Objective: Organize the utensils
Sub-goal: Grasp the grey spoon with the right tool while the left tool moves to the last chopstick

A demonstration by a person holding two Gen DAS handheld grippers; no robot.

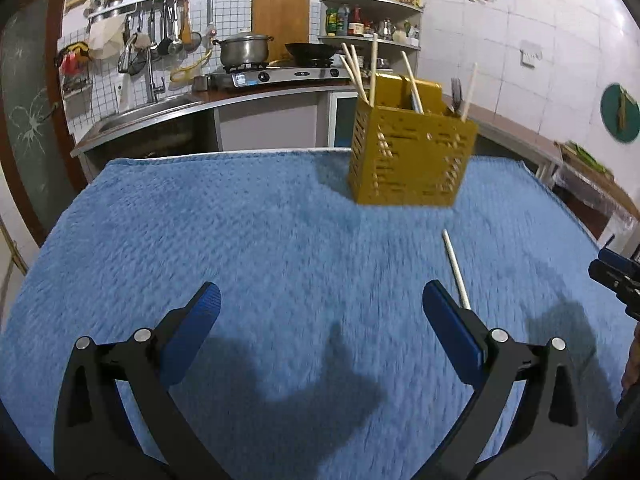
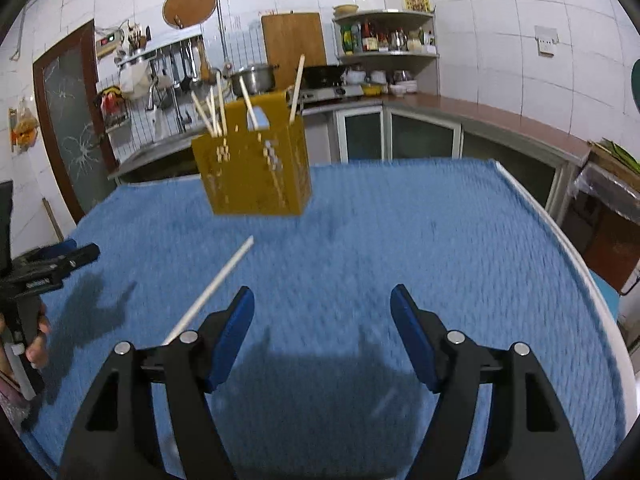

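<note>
A yellow slotted utensil holder (image 1: 412, 156) (image 2: 256, 168) stands on the blue towel (image 1: 280, 240) (image 2: 400, 240), with several pale chopsticks and a dark utensil upright in it. One loose chopstick (image 1: 456, 268) (image 2: 216, 284) lies flat on the towel in front of the holder. My left gripper (image 1: 322, 300) is open with nothing between its blue pads; the chopstick's near end passes behind its right finger (image 1: 452, 328). My right gripper (image 2: 322, 304) is open and empty, and the chopstick runs toward its left finger (image 2: 236, 328). Each gripper shows at the edge of the other's view.
Behind the table runs a kitchen counter with a sink (image 1: 152, 108), a gas stove carrying a pot (image 1: 244, 50) and a wok, a cutting board and a corner shelf of bottles (image 2: 384, 40). The table's white rim (image 2: 560, 232) shows at the right. A hand (image 2: 38, 344) holds the other gripper.
</note>
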